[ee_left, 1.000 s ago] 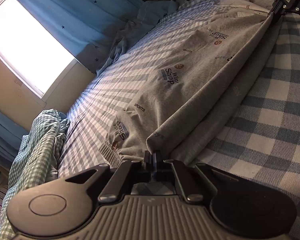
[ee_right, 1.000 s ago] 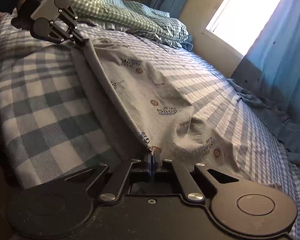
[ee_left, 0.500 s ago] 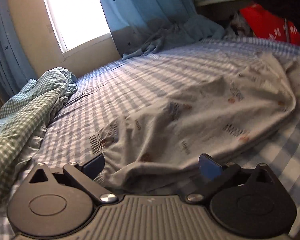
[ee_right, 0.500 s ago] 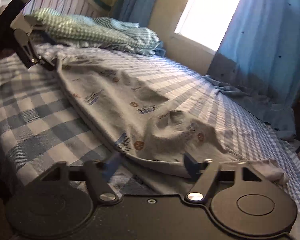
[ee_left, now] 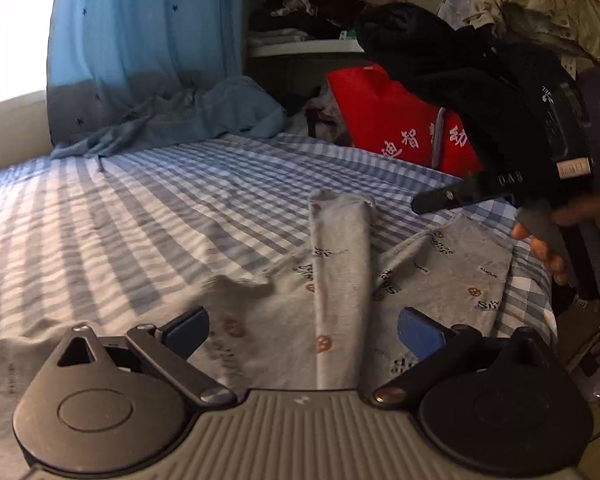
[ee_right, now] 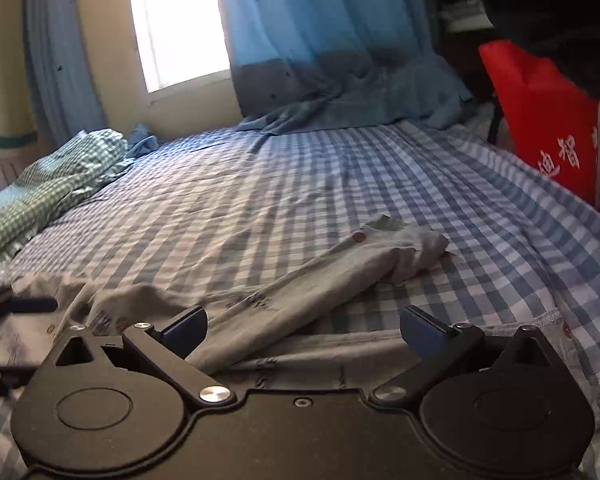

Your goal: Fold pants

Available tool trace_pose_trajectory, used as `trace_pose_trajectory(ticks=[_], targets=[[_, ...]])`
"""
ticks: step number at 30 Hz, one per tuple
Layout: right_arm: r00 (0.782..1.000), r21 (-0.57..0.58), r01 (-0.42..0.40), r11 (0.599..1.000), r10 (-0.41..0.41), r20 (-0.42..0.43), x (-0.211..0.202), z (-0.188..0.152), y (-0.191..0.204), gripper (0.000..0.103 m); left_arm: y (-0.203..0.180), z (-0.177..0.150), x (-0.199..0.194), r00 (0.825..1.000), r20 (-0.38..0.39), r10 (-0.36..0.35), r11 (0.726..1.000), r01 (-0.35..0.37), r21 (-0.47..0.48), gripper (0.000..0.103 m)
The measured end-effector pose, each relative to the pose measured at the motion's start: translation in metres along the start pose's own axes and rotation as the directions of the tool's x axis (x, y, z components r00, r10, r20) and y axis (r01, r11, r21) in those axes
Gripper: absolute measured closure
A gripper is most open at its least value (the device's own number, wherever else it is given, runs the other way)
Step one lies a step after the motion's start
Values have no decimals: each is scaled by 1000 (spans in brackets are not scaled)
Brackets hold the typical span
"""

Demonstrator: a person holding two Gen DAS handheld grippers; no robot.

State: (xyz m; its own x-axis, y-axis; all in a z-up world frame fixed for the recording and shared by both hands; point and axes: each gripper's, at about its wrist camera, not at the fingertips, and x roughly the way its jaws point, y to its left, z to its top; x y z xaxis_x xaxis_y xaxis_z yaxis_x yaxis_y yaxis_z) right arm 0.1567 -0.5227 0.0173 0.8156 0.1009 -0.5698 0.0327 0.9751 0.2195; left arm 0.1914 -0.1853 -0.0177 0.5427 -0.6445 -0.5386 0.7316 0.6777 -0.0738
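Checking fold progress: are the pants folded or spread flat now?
Partly folded: the pants lie on the bed with one leg laid across the rest, rumpled.

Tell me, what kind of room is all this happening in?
Most likely a bedroom in someone's home. Grey pants lie on a bed with a blue checked sheet, blue curtains hang by a bright window, and a crumpled green checked quilt sits at one end.
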Motion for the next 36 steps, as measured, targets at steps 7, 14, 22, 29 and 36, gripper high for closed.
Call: trace_pose_trajectory(ticks=[7, 14, 22, 29, 36], targets=[[996, 37, -36, 999, 39, -78, 87, 63, -16, 1, 26, -2, 52, 977, -148, -154, 946, 102, -309, 25], [965, 19, 177, 984, -170, -199, 166, 98, -5, 45, 48, -3, 58, 961, -209, -183, 902, 79, -425, 81], [896, -84, 294, 952, -306, -322, 211, 89, 10, 74, 30, 12, 66, 951, -265, -158, 926, 49, -374, 103], [970, 68, 221, 973, -212, -120, 128, 107, -16, 103, 10, 31, 37, 977, -195, -81, 963, 26, -270, 103], [982, 91, 109, 990, -121, 144, -26, 93, -46, 103, -53, 39, 4, 993, -121, -10, 1000, 13, 27, 103]])
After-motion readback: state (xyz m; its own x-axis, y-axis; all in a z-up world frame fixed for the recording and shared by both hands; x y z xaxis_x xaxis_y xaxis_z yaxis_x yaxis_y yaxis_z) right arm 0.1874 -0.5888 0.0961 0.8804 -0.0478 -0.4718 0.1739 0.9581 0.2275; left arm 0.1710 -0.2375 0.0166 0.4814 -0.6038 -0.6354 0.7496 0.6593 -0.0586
